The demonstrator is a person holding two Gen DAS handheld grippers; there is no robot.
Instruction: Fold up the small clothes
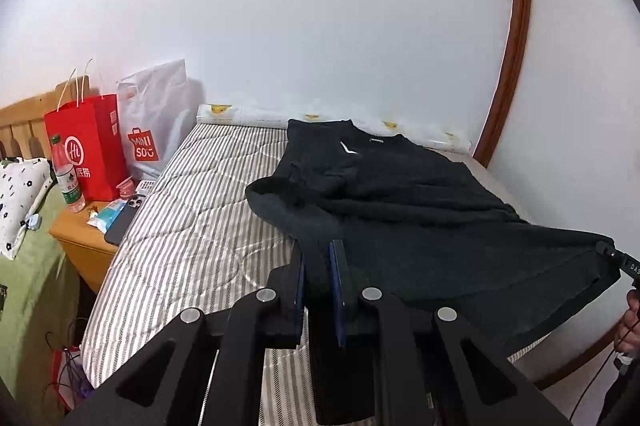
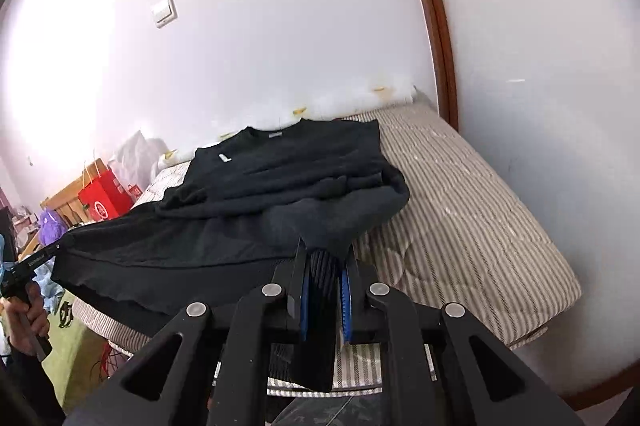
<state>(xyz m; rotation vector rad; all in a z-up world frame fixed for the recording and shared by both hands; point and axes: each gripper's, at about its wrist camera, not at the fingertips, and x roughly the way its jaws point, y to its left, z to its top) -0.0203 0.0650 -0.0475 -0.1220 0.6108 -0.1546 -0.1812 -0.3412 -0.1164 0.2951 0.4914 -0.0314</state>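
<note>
A black sweater (image 1: 400, 186) (image 2: 280, 178) lies on the striped mattress (image 1: 192, 210) (image 2: 460, 210), collar toward the wall, with a small white mark on its chest. Its near hem is lifted off the bed and stretched between both grippers. My left gripper (image 1: 319, 250) is shut on the hem's left corner, fabric hanging down between the blue pads. My right gripper (image 2: 325, 258) is shut on the ribbed right corner. Each gripper shows in the other's view, the right gripper (image 1: 608, 252) at the right edge, the left gripper (image 2: 52, 250) at the left edge.
A wooden nightstand (image 1: 86, 242) left of the bed carries a red paper bag (image 1: 90, 146), a white shopping bag (image 1: 156, 122), a water bottle (image 1: 66, 174) and a phone (image 1: 122, 222). A white wall runs behind the bed. A brown door frame (image 1: 514, 38) (image 2: 436, 26) stands at the right.
</note>
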